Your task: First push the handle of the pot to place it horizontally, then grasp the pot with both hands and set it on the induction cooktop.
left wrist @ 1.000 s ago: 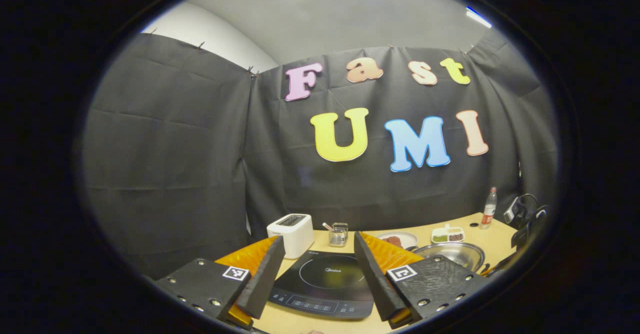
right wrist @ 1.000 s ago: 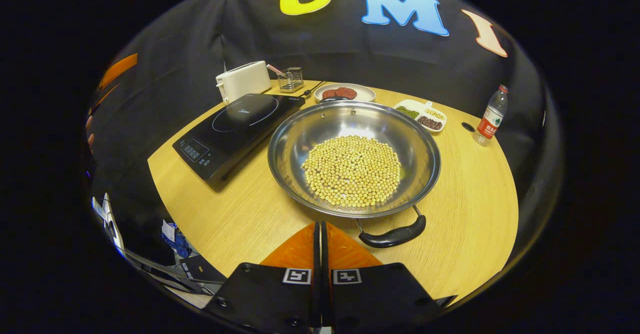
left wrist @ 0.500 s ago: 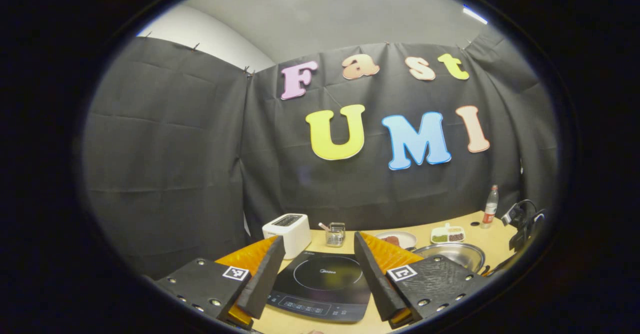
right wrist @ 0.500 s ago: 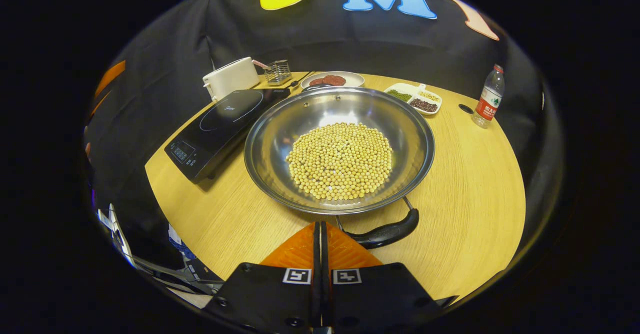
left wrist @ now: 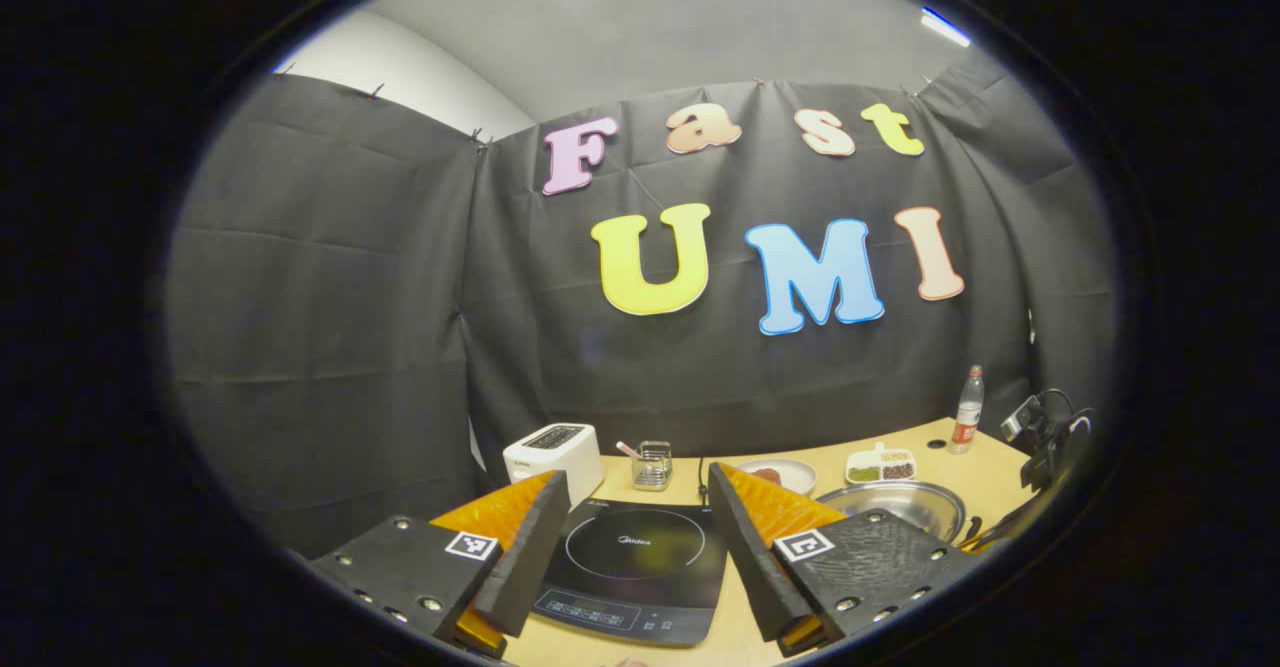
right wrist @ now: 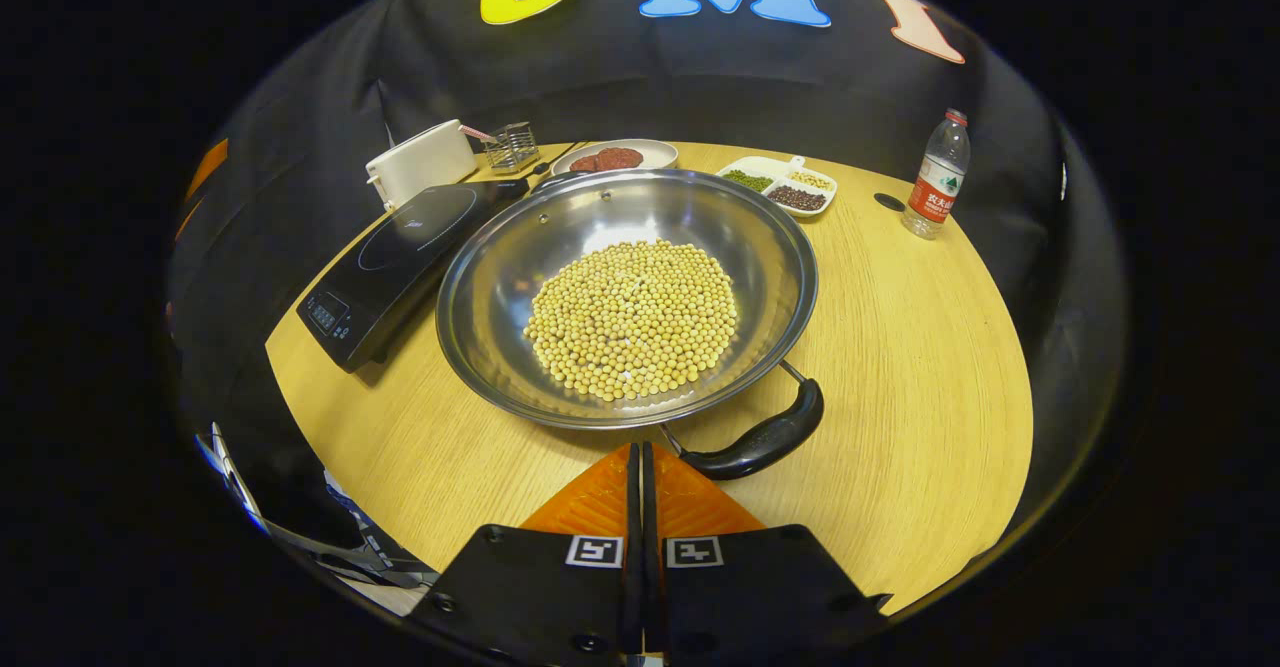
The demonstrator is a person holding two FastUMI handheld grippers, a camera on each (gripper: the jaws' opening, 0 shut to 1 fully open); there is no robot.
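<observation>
Sitting across the middle of your wooden table (right wrist: 930,347), the steel pot (right wrist: 500,277) is holding a bed of yellow beans (right wrist: 632,319), its black handle (right wrist: 760,439) angling out over the near edge, just beyond your fingertips. The induction cooktop (right wrist: 395,252) is lying at the table's left edge, beside the pot's rim. You are holding the right gripper (right wrist: 641,467) with its fingers pressed together on nothing, and the left gripper (left wrist: 637,532) with its fingers spread apart above the cooktop. A bottle (right wrist: 930,177) is standing near the far right edge.
</observation>
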